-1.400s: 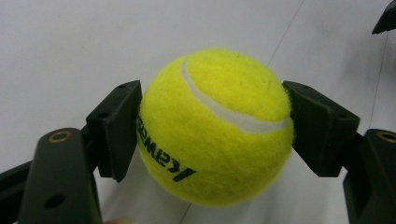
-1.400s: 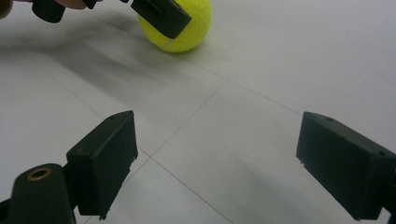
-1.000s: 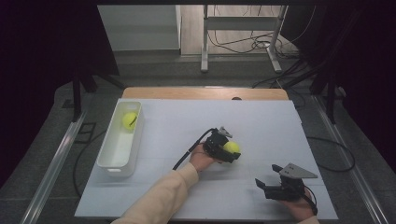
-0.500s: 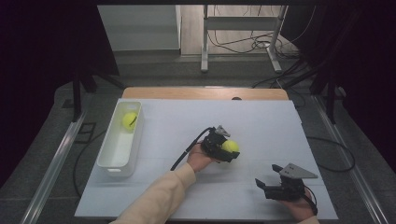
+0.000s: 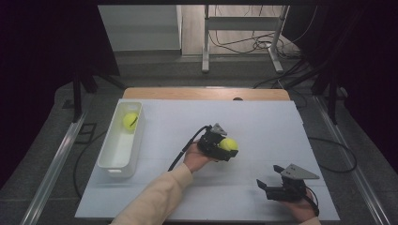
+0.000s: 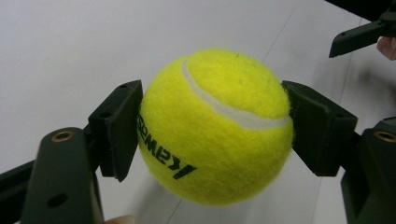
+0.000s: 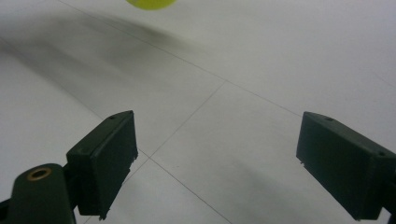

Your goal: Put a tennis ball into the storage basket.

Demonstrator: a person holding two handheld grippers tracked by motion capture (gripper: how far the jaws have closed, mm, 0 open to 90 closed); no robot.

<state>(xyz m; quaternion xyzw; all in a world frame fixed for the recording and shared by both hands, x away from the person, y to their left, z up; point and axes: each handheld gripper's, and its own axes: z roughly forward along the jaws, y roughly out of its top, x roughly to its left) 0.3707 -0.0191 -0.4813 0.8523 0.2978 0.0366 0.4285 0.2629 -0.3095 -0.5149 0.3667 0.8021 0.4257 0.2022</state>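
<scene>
Left gripper (image 5: pixel 224 146), jaws clamped on tennis ball (image 6: pixel 215 126): keep squeeze steady, carry toward white bin (image 5: pixel 112 157) at 9 o'clock; right gripper (image 5: pixel 268 188) wide open, empty.

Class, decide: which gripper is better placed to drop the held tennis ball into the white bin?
Left. The left gripper already clamps the tennis ball and sits nearer the white bin; the right gripper is open.

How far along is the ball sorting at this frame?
One tennis ball already lies in the white bin. The left gripper is clamped on a second tennis ball, apparently off the table. Left: carry it to the bin. The right gripper rests open.
</scene>
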